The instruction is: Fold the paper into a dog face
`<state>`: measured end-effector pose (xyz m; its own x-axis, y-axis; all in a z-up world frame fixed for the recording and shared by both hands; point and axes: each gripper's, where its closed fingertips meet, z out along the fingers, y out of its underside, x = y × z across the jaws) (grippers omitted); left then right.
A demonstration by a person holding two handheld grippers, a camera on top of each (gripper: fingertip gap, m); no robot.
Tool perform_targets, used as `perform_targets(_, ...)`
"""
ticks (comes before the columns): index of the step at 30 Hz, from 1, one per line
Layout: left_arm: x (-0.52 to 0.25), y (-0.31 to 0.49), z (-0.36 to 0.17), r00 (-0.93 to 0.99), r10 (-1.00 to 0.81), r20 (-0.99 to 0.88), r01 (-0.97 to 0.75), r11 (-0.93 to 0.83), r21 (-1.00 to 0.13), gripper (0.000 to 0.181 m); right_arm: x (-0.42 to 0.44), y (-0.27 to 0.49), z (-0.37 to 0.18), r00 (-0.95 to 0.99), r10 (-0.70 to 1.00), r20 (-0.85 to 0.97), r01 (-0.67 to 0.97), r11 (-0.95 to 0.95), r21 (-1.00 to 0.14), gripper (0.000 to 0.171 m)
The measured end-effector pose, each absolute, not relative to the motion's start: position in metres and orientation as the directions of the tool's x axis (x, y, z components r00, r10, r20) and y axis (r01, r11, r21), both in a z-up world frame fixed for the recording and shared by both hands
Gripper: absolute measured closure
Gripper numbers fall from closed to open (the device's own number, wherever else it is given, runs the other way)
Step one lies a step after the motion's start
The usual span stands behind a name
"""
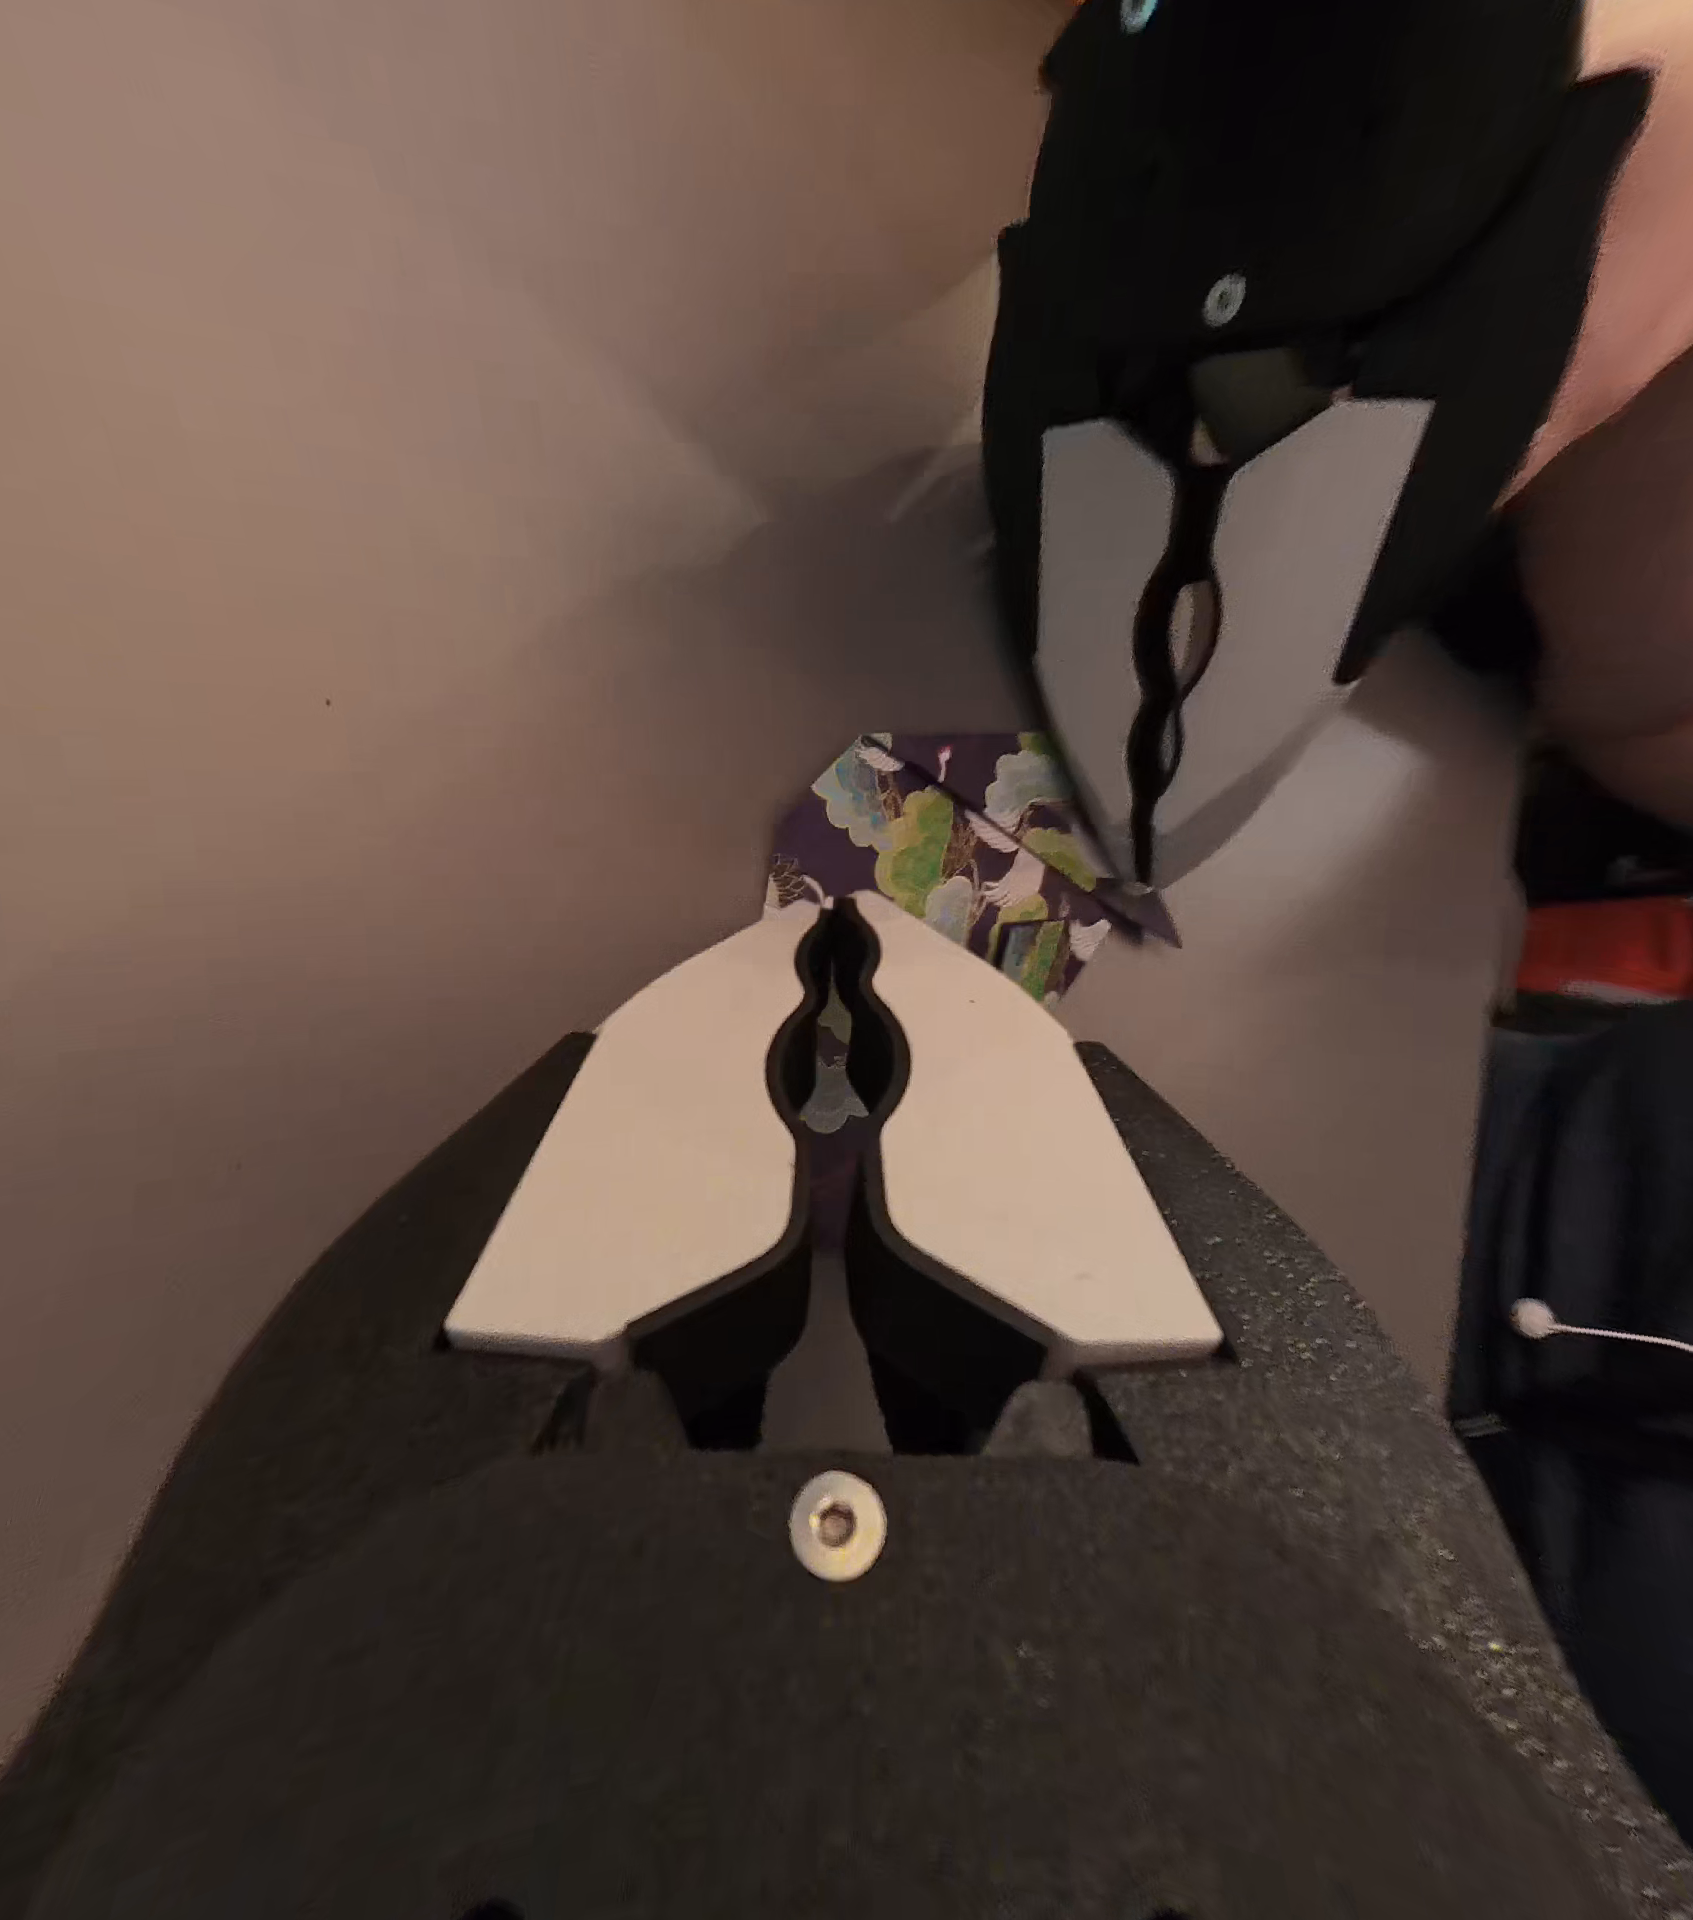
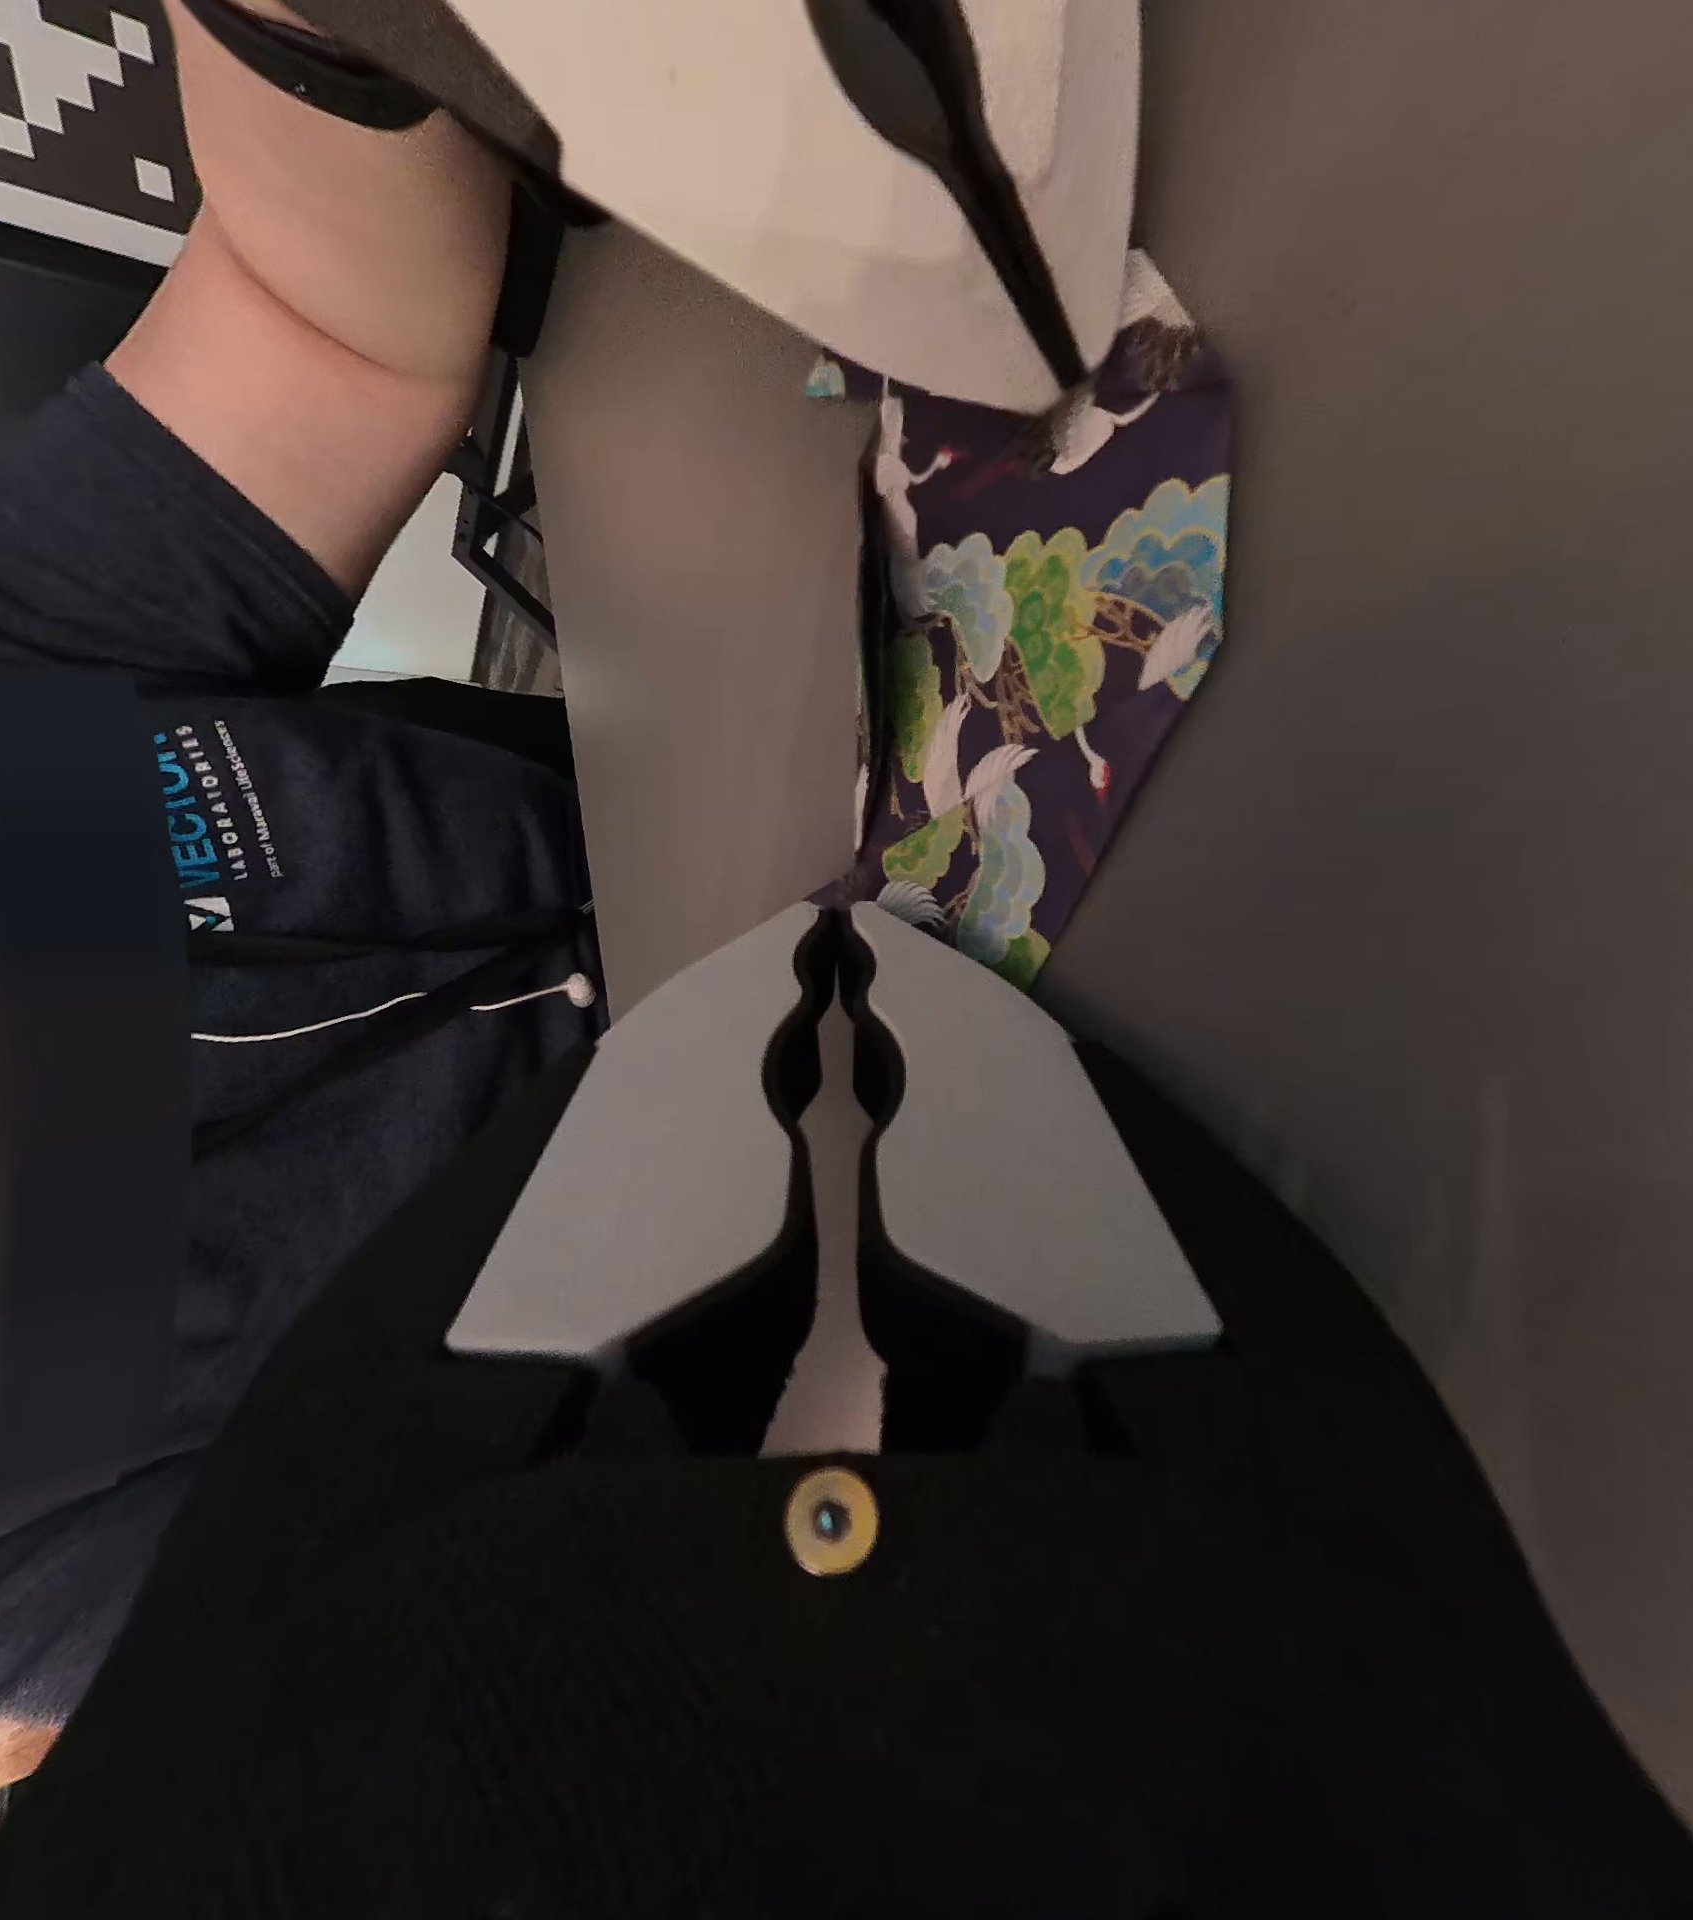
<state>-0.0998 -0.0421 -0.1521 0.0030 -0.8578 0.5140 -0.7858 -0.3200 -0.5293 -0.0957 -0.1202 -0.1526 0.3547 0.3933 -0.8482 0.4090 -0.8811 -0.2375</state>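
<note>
— Purple paper, printed with cranes and green trees: where was it?
— Flat on the pale surface, folded, between both tools.
— And the left tool?
— Jaws nearly together, tips pinching one edge of the paper.
— The right tool?
— Narrow too, tips nipping the opposite corner.

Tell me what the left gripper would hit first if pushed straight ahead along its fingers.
The patterned paper: the left gripper looks already shut on its near edge. Beyond lies the table, though depth is unclear.
</note>
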Motion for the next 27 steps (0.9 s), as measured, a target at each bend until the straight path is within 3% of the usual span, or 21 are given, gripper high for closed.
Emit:
perform_targets(1,-0.101,-0.043,-0.151,0.006,-0.836,0.548,-0.782,-0.346,-0.519,0.181,-0.095,-0.121,-0.153,0.350,0.393,-0.851,0.412,-0.880,-0.236,0.170)
perform_targets(6,-0.116,-0.047,-0.132,-0.051,-0.779,0.625,-0.746,-0.386,-0.543,0.181,-0.088,-0.121,-0.154,0.365,0.492,-0.790,0.464,-0.832,-0.304,0.170)
perform_targets(11,-0.127,-0.043,-0.152,-0.004,-0.866,0.500,-0.785,-0.307,-0.538,0.181,-0.099,-0.104,-0.120,0.283,0.678,-0.679,0.401,-0.727,-0.558,0.170)
perform_targets(16,-0.121,-0.046,-0.142,-0.034,-0.874,0.485,-0.748,-0.300,-0.593,0.181,-0.083,-0.073,-0.102,0.398,0.780,-0.483,0.302,-0.608,-0.734,0.133)
perform_targets(20,-0.122,-0.047,-0.139,-0.079,-0.881,0.467,-0.750,-0.256,-0.610,0.181,-0.063,-0.071,-0.125,0.501,0.765,-0.404,0.407,-0.620,-0.670,0.124)
perform_targets(22,-0.121,-0.048,-0.141,-0.110,-0.897,0.428,-0.758,-0.203,-0.620,0.160,-0.063,-0.079,-0.140,0.498,0.775,-0.388,0.486,-0.620,-0.615,0.120)
perform_targets(25,-0.121,-0.053,-0.149,-0.155,-0.919,0.363,-0.780,-0.111,-0.615,0.143,-0.067,-0.086,-0.149,0.494,0.823,-0.281,0.593,-0.555,-0.584,0.108)
perform_targets(27,-0.122,-0.059,-0.148,-0.183,-0.919,0.349,-0.782,-0.079,-0.618,0.140,-0.065,-0.088,-0.154,0.500,0.845,-0.190,0.651,-0.511,-0.561,0.109)
